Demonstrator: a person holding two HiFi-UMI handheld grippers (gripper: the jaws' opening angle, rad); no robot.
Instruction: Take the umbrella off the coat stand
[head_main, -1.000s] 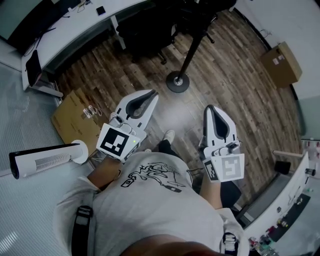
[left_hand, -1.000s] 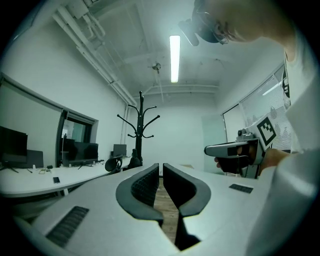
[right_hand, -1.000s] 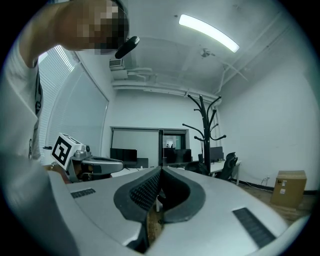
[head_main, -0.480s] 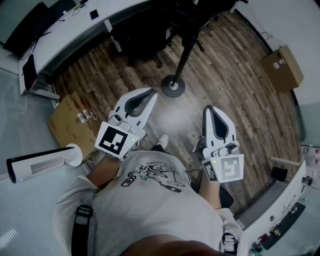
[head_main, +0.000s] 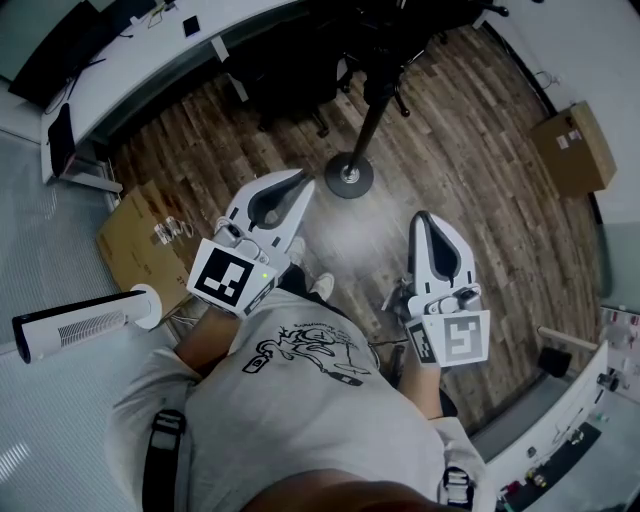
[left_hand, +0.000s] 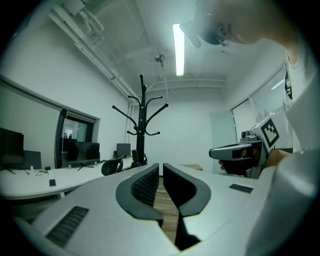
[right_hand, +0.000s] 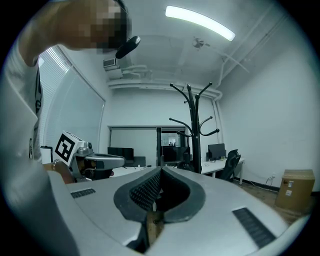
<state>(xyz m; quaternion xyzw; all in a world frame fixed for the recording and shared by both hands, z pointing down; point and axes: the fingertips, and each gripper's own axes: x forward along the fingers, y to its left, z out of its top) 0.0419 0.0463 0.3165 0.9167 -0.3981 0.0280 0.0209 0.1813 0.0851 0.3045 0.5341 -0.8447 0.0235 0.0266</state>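
A black coat stand rises from a round base (head_main: 350, 175) on the wood floor just ahead of me; its hooked arms show in the left gripper view (left_hand: 141, 120) and the right gripper view (right_hand: 194, 122). I cannot make out an umbrella on it; its upper part blends into dark shapes. My left gripper (head_main: 300, 180) (left_hand: 161, 166) points level at the stand, jaws drawn to a thin slit with nothing in it. The right gripper (head_main: 422, 215) (right_hand: 160, 171) is held level beside it, its tips touching and empty. Both are short of the stand.
Black office chairs (head_main: 290, 70) stand behind the stand by a long white desk (head_main: 150, 60). A cardboard box (head_main: 575, 148) sits far right, flat cardboard (head_main: 140, 240) and a white tower fan (head_main: 85, 320) at left. Another desk (head_main: 570, 440) is near right.
The person has stepped forward, and both grippers have advanced with them toward the coat stand. The jaws look the same.
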